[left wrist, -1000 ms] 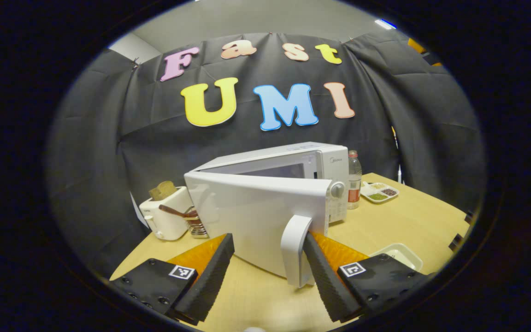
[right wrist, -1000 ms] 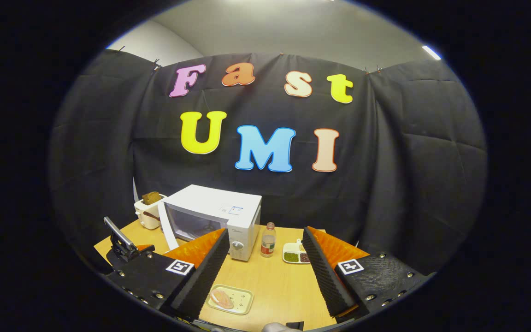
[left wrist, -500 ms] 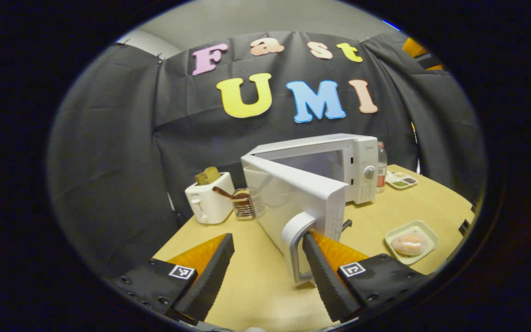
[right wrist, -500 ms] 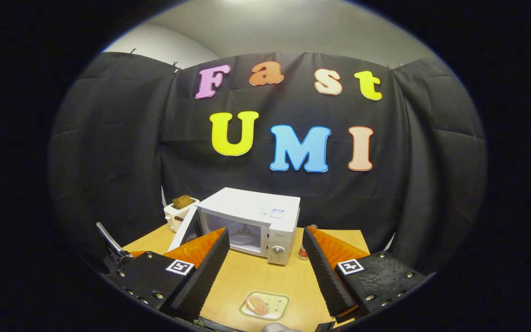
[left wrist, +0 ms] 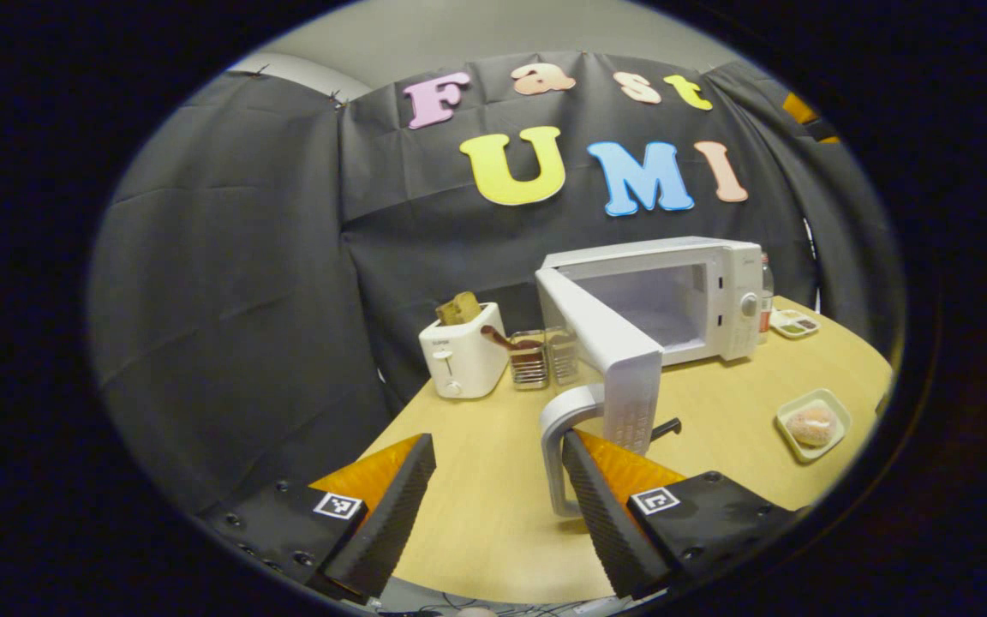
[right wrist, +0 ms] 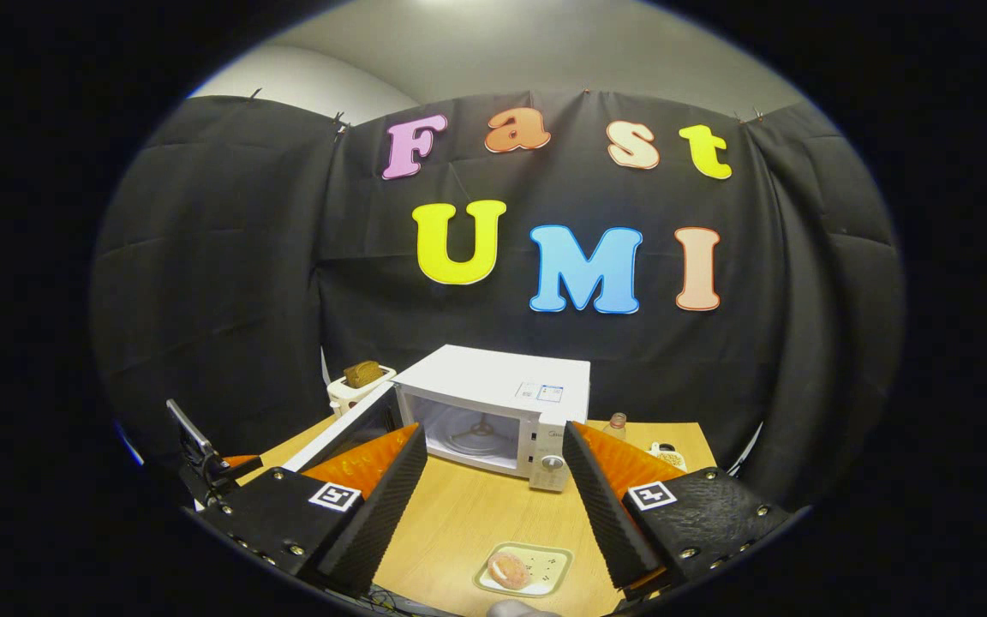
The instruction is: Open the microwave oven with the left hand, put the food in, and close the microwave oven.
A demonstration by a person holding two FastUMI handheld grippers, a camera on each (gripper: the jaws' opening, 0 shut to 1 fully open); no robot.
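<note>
The white microwave (left wrist: pixel 716 291) stands at the back of the wooden table (left wrist: pixel 476 514) with its door (left wrist: pixel 622 360) swung wide toward me and the cavity showing. My left gripper (left wrist: pixel 498 506) is open; the door's white handle (left wrist: pixel 555 446) stands between its fingers, against the inner side of the right finger (left wrist: pixel 601 506). The food, a round pinkish bun (left wrist: pixel 810 422), lies on a pale tray (left wrist: pixel 836 410) at the right. In the right gripper view my right gripper (right wrist: pixel 493 506) hangs open above the table, with the bun (right wrist: pixel 508 567) on its tray (right wrist: pixel 545 572) just below and the open microwave (right wrist: pixel 502 403) beyond.
A white toaster (left wrist: pixel 462 360) holding bread stands left of the microwave, beside a small rack (left wrist: pixel 532 360) with a brown utensil. A bottle (left wrist: pixel 766 287) and a sectioned dish (left wrist: pixel 792 324) sit to the microwave's right. The table's near edge runs under both grippers.
The microwave door has swung from slightly ajar to wide open, with my left gripper moving leftward and back with the handle. The right gripper has shifted so the tray sits more centrally below it.
</note>
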